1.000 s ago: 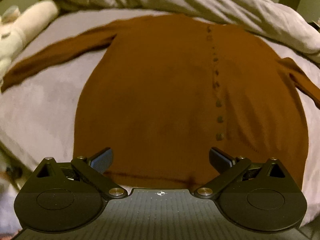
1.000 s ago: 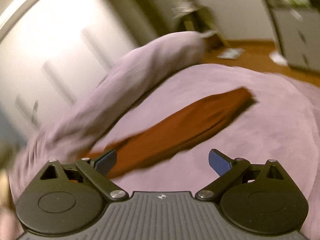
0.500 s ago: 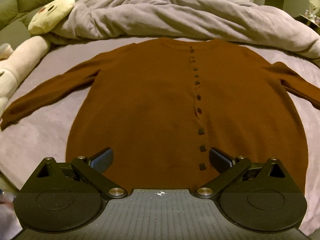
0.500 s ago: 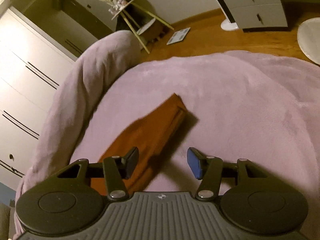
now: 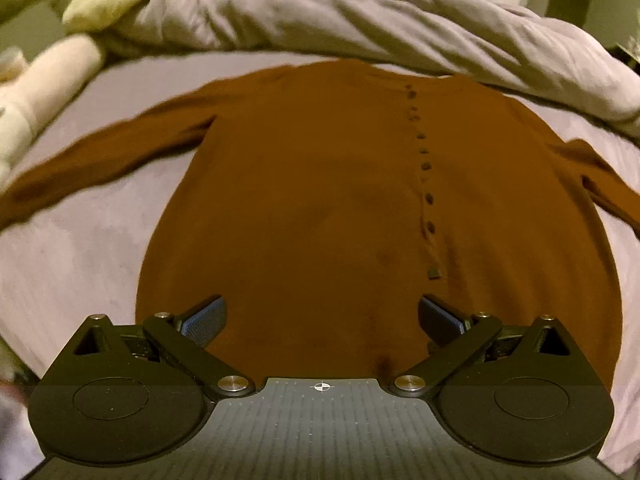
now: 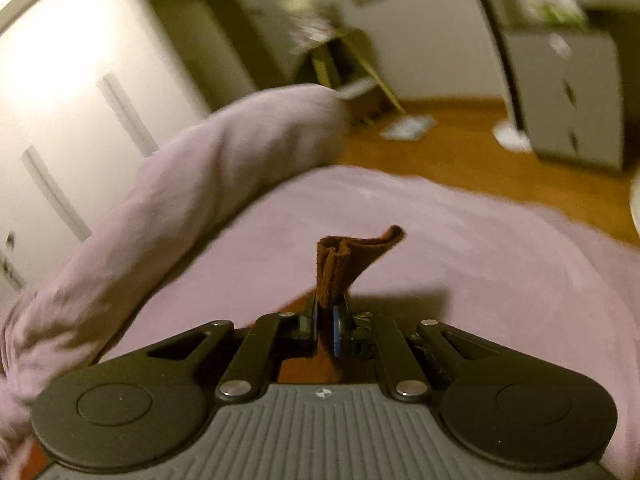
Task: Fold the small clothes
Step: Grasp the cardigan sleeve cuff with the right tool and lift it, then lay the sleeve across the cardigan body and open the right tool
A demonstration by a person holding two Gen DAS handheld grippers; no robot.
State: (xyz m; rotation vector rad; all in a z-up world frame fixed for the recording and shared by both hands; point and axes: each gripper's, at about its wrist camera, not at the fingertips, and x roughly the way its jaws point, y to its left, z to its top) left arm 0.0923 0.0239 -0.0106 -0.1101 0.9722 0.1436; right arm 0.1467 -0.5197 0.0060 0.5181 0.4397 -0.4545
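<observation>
A brown buttoned cardigan (image 5: pixel 320 200) lies flat on the lilac bed sheet (image 5: pixel 80 248), front up, both sleeves spread sideways. My left gripper (image 5: pixel 320 318) hovers open above its lower hem, with nothing between the blue pads. In the right wrist view, my right gripper (image 6: pixel 326 320) is shut on the cuff end of a brown sleeve (image 6: pixel 344 256), which sticks up bunched beyond the fingertips. The rest of that sleeve is hidden under the gripper body.
A crumpled lilac duvet (image 5: pixel 360 20) lies along the far side of the bed, with plush toys (image 5: pixel 52 80) at the far left. Beyond the bed's edge in the right wrist view are a wood floor (image 6: pixel 460 152), a grey drawer unit (image 6: pixel 568 92) and white wardrobe doors (image 6: pixel 80 80).
My right gripper went from wide open over the flat sleeve to shut on its cuff, which now stands up bunched. The left gripper shifted slightly over the hem and stayed open.
</observation>
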